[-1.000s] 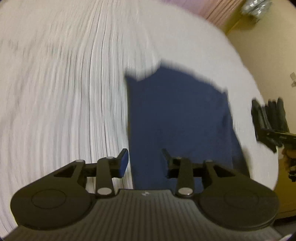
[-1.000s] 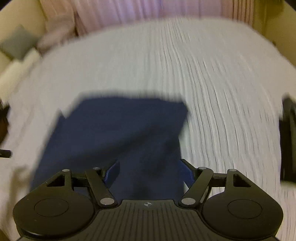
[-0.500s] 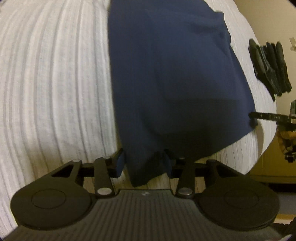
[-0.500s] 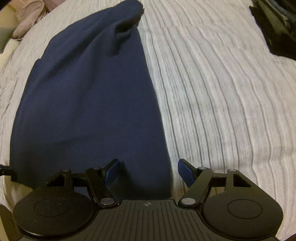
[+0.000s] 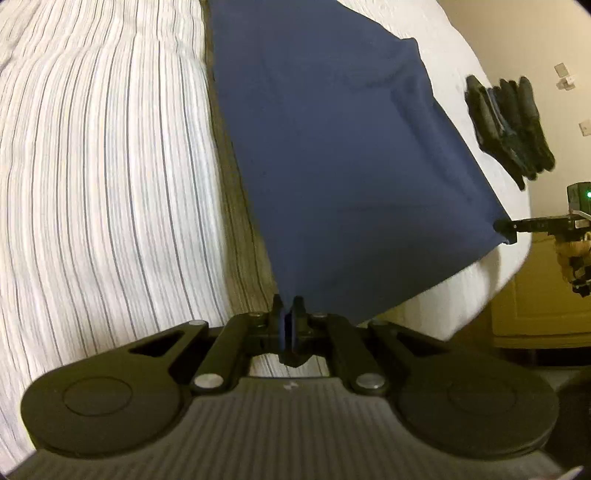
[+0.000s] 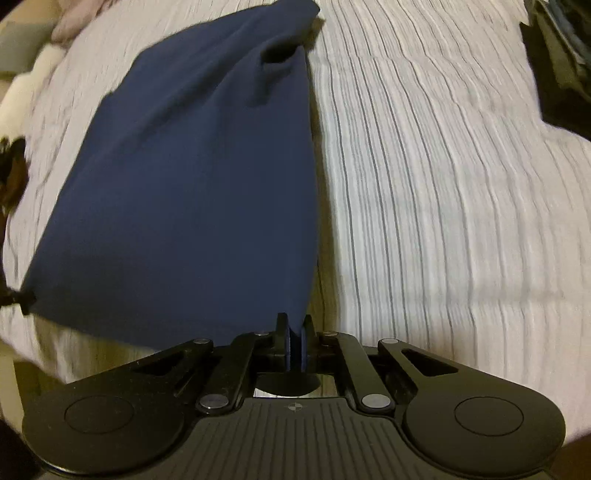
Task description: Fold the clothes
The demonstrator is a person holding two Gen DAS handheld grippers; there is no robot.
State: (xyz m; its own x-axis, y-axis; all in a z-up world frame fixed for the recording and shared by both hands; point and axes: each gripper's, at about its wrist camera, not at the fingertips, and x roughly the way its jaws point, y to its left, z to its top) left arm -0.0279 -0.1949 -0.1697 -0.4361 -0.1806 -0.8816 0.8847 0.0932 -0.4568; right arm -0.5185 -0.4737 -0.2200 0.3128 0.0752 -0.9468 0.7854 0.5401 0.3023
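A navy blue garment (image 5: 332, 147) lies spread on the striped white bedspread (image 5: 92, 166), its near edge lifted. My left gripper (image 5: 289, 314) is shut on the garment's near left corner. My right gripper (image 6: 294, 328) is shut on the near right corner of the same garment (image 6: 192, 177). In the left wrist view the right gripper's tip (image 5: 506, 227) pinches the far corner. In the right wrist view the left gripper's tip (image 6: 22, 297) shows at the garment's left corner.
A stack of dark folded clothes (image 5: 509, 125) sits on the bed to the right, also at the right wrist view's top right (image 6: 561, 55). A yellow cabinet (image 5: 546, 288) stands past the bed edge. Pale items (image 6: 74, 18) lie at the bed's far left.
Both grippers came down to the garment's near edge and closed on its two corners. The near edge is now lifted off the bedspread.
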